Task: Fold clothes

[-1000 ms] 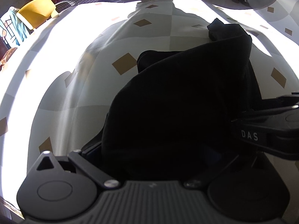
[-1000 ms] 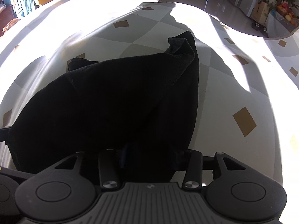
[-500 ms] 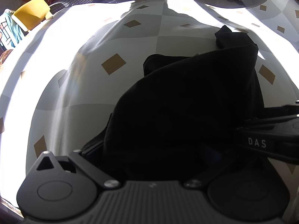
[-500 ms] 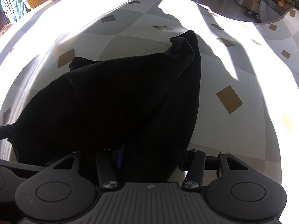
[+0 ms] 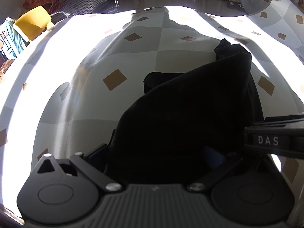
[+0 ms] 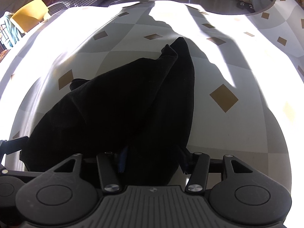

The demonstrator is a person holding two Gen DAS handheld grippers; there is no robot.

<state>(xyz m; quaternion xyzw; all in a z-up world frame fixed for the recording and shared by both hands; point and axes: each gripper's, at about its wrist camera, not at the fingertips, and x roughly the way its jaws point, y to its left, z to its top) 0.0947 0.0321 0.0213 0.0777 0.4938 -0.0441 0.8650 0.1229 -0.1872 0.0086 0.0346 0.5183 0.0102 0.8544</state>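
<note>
- A black garment [image 5: 190, 117] hangs bunched between two hand-held grippers, its near edge drawn in at both sets of jaws and its far end draping forward onto the table ahead of them.
- Seen along the right gripper [image 6: 152, 163], the cloth runs from the jaws to a narrow peak resting on the tabletop straight ahead, with a second fold spreading to the left of the jaws.
- The right gripper's jaws are closed on the garment, the fabric pinched between the two fingers and spilling over them.
- The left gripper [image 5: 163, 157] is likewise clamped on the garment, its fingers almost wholly buried under the dark cloth.
- To the right of the left jaws, the other gripper's body, lettered "DAS", touches the cloth's edge.
- Beneath and beyond the garment lies a tablecloth [image 6: 237, 133] checked in pale grey and white with tan diamonds, half in hard sunlight and half in shadow.
- Far ahead and left of the jaws, past the table's edge, stands a yellow chair [image 5: 33, 22].
</note>
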